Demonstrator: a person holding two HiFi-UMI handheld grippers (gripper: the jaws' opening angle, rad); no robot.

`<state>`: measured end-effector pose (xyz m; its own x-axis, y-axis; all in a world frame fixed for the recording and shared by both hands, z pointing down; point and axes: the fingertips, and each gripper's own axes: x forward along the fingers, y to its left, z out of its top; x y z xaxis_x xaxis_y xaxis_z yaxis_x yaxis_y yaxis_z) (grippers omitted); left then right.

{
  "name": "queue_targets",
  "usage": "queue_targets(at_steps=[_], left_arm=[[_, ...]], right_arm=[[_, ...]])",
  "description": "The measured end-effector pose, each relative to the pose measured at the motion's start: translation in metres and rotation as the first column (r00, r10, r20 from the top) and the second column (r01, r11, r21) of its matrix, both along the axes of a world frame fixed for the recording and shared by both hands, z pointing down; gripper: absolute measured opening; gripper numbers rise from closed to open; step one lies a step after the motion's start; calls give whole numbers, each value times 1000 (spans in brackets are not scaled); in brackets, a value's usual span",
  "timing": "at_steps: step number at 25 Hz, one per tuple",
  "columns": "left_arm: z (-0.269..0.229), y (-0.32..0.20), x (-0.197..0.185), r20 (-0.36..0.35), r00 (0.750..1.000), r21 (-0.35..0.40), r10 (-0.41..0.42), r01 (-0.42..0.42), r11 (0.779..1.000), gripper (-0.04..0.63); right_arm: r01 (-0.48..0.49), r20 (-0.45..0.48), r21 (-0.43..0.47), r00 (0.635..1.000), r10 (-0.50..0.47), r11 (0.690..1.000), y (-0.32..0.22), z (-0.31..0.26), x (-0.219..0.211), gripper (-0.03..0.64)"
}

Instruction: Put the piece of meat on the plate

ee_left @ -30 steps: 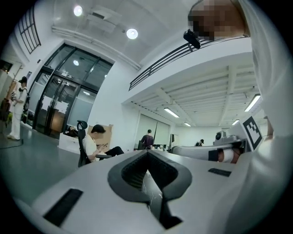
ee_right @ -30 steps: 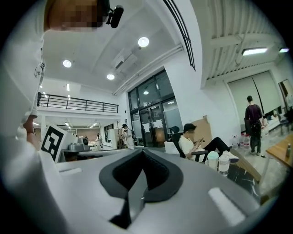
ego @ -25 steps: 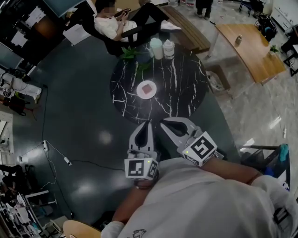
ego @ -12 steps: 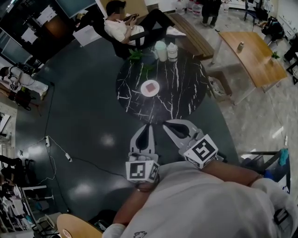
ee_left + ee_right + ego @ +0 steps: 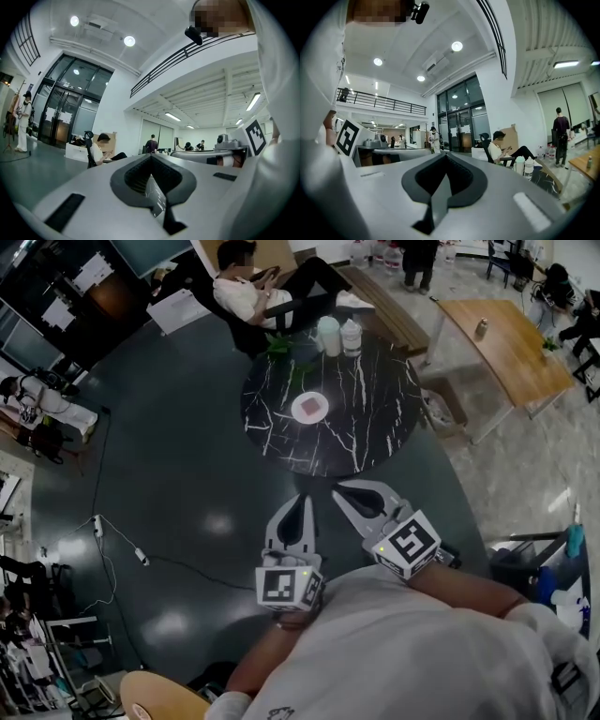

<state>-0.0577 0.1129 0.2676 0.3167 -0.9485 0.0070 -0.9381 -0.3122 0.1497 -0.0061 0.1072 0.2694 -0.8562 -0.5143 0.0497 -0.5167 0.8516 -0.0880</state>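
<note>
A round black bench [image 5: 367,418] with white veining is seen standing on a dark, glossy floor [image 5: 169,474]. Near its middle a white plate [image 5: 297,411] is set, and the piece of meat [image 5: 311,407] is found lying on it. At the far edge two pale lidded containers [image 5: 329,336] are stood side by side, with a small green plant [image 5: 279,349] just beside them. Beyond the bench a person [image 5: 246,292] is seated. A wooden table [image 5: 502,343] is placed to the right, on lighter flooring. A cable [image 5: 141,559] is trailed across the floor at the left. The left gripper [image 5: 298,502] and the right gripper [image 5: 339,489] are held over the floor, short of the bench. On each the fingers are pressed together, with nothing between them.
</note>
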Motion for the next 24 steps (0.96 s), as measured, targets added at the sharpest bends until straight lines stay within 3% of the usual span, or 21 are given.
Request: queue_targets(at_steps=[10,24], left_arm=[[10,81,-47,30,999,-2,32,-32,999,6],[5,127,-71,3,998,22,68,-68,997,6]], right_arm=[[-55,23,6,998,55,998,73,3,-41,2],[-101,20,37,995,100,994,124,-2,-61,2]])
